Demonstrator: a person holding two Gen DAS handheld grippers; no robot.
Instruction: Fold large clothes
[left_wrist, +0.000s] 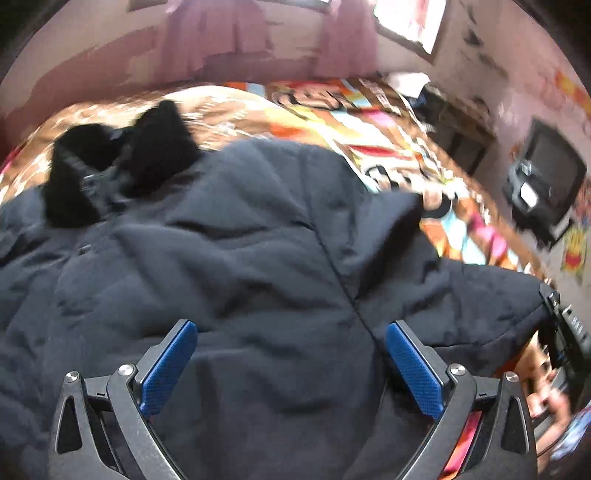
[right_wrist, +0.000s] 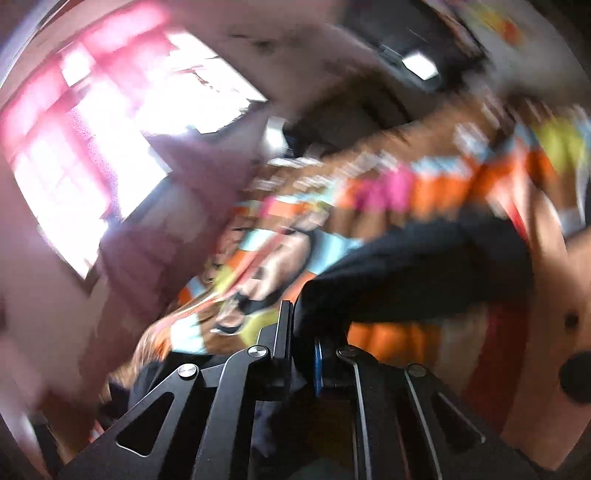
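A large dark navy padded jacket (left_wrist: 229, 240) lies spread on a bed, its black fur collar (left_wrist: 118, 158) at the far left. My left gripper (left_wrist: 291, 332) is open just above the jacket's middle, blue pads wide apart, holding nothing. One sleeve (left_wrist: 480, 295) stretches out to the right. In the blurred right wrist view my right gripper (right_wrist: 301, 332) is shut on dark jacket fabric (right_wrist: 406, 273), which stretches away to the right above the bedspread.
The bed has a bright cartoon-print spread (left_wrist: 369, 122) in orange, blue and pink, also in the right wrist view (right_wrist: 424, 192). A dark television (left_wrist: 546, 181) hangs on the pink wall at right. A bright window (right_wrist: 110, 140) with pink curtains is at left.
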